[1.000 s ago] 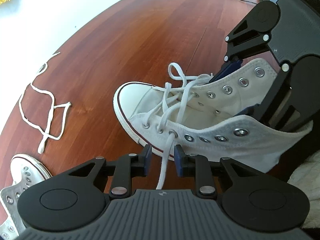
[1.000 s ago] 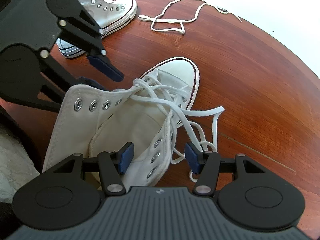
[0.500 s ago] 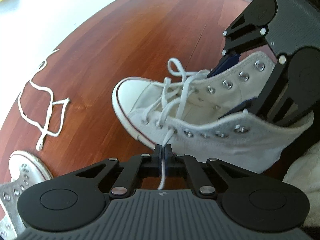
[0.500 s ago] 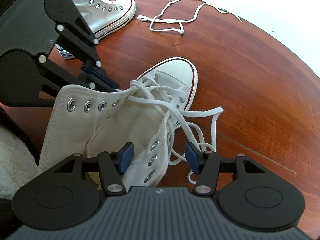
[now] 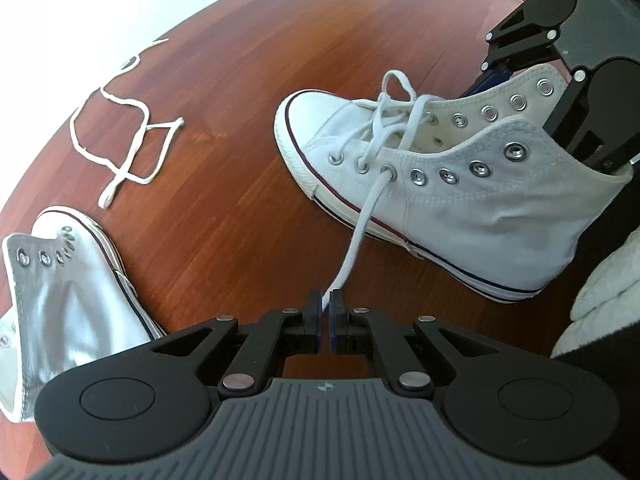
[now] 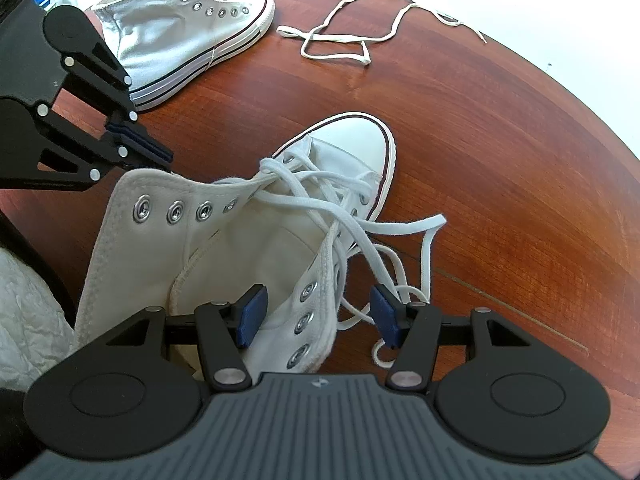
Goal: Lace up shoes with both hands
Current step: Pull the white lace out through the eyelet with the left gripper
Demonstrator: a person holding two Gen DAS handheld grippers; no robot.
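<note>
The left gripper has clamped its pads onto the lace end and drawn back from the high-top shoe, pulling the lace taut from the third eyelet. The right gripper stands spread astride the shoe's right eyelet flap at the near desk edge — not squeezing it, by the look. To finish this pull well, the left should keep drawing straight along the lace while the right steadies the collar, lest the shoe slide. Open wood lies left of the shoe; the second shoe and a loose lace crowd the far-left side — the desk's curved rim is close beyond them.
</note>
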